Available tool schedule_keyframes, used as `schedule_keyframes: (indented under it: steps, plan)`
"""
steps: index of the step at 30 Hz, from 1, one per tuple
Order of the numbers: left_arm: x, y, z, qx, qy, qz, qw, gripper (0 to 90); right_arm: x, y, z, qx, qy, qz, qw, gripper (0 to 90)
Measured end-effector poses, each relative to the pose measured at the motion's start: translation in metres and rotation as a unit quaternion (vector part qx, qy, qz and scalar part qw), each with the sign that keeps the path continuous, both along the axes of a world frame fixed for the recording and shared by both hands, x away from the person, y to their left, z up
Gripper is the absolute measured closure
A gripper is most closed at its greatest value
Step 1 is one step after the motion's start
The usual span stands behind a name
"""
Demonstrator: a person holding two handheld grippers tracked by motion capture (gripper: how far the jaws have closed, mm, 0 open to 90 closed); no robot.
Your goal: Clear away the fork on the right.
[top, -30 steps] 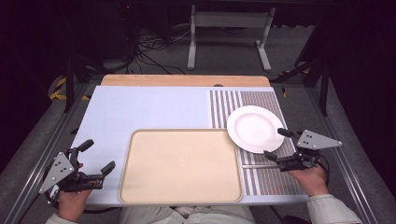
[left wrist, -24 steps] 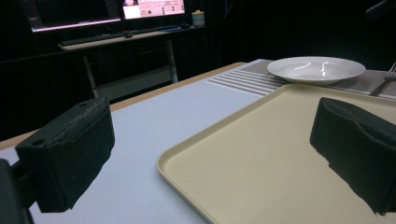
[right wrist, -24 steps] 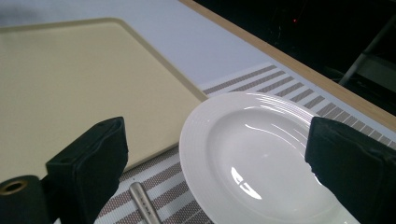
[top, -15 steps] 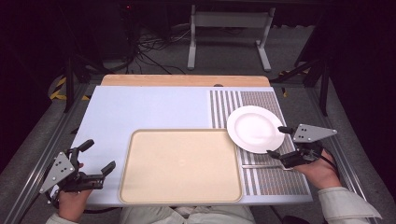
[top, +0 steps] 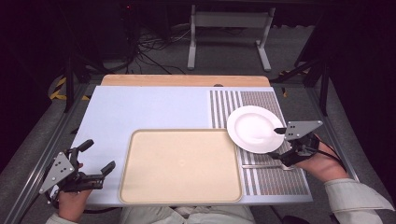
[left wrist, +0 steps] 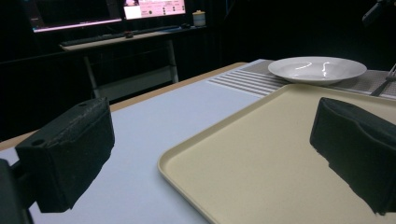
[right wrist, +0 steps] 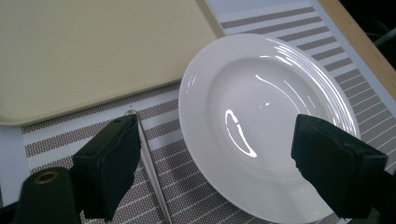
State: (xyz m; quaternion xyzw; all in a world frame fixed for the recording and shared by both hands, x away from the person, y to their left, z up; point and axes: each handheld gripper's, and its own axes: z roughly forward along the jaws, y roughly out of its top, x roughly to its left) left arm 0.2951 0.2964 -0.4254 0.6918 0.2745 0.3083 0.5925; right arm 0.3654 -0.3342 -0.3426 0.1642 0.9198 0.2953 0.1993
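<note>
Early going at the table: white plate [top: 252, 127] sitting on the striped placemat [top: 276, 181] toward the surface's right edge, left rim right at the far right corner of the beige tray [top: 182, 169], touching or just short of it, hard to say. Not yet gripped, by the look of it.

Right gripper [top: 275, 143] poised at the plate's near right rim, jaws spread wide and just now narrowing, the rim below and between them but with no pad pressing on it. Just beside the plate on its near side, a slim metal utensil [top: 262, 165], flat on the placemat, untouched, running beneath one jaw in the right gripper view.

Left gripper [top: 100, 154] off by the near left corner of the surface, released, jaws apart around nothing, aimed across the tray. Tray bare from rim to rim.

Left to do, at a guess: closing on the plate, lifting it, setting it down, likely on the tray, with perhaps the utensil to follow. Nearly all of the work ahead, then.

Underneath, a pale blue mat [top: 149, 109] over most of the surface, with a strip of bare wood [top: 187, 80] along the far edge. Beyond that edge, a dark room: tangled cables [top: 149, 52] on the floor, a white metal stand [top: 229, 21], and, in the left gripper view, lit monitors [left wrist: 152, 7] above a long desk [left wrist: 121, 41].
</note>
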Motion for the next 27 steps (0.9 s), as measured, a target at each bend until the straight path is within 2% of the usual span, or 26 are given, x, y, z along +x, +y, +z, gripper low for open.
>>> schedule_keyframes:
  steps: [1,3,4,5,6,9,14,19,21,27]
  plan:
    - [0.0,0.0,0.0,0.0,0.0,0.0,1.0,0.7,0.002,0.002,-0.001,-0.02,0.012,0.004,0.9997,16.1]
    - [0.0,0.0,0.0,0.0,0.0,0.0,1.0,0.6,0.003,0.003,-0.002,-0.038,0.02,0.007,0.999,16.1]
    - [0.0,0.0,0.0,0.0,0.0,0.0,1.0,0.7,0.003,0.003,-0.002,-0.038,0.02,0.007,0.999,16.1]
    - [0.0,0.0,0.0,0.0,0.001,0.0,1.0,0.6,0.005,0.004,-0.003,-0.052,0.03,0.012,0.9982,16.1]
    - [0.0,0.0,0.0,0.0,0.001,0.0,1.0,0.6,0.005,0.004,-0.003,-0.052,0.03,0.012,0.9982,16.1]
    - [0.0,0.0,0.0,0.0,0.0,0.001,1.0,0.6,0.006,0.005,-0.004,-0.075,0.042,0.016,0.9962,16.1]
    - [0.0,0.0,0.0,0.0,0.0,0.001,1.0,0.6,0.008,0.007,-0.007,-0.091,0.06,0.025,0.9937,16.1]
    - [0.0,0.0,0.0,0.001,0.001,0.001,1.0,0.6,0.009,0.009,-0.01,-0.116,0.082,0.032,0.9893,16.1]
    - [0.0,0.0,0.0,0.0,0.001,0.001,1.0,0.6,0.01,0.01,-0.01,-0.118,0.085,0.034,0.9887,16.2]
    - [0.0,0.0,0.0,0.001,0.001,0.001,1.0,0.6,0.011,0.011,-0.016,-0.137,0.107,0.042,0.984,17.1]
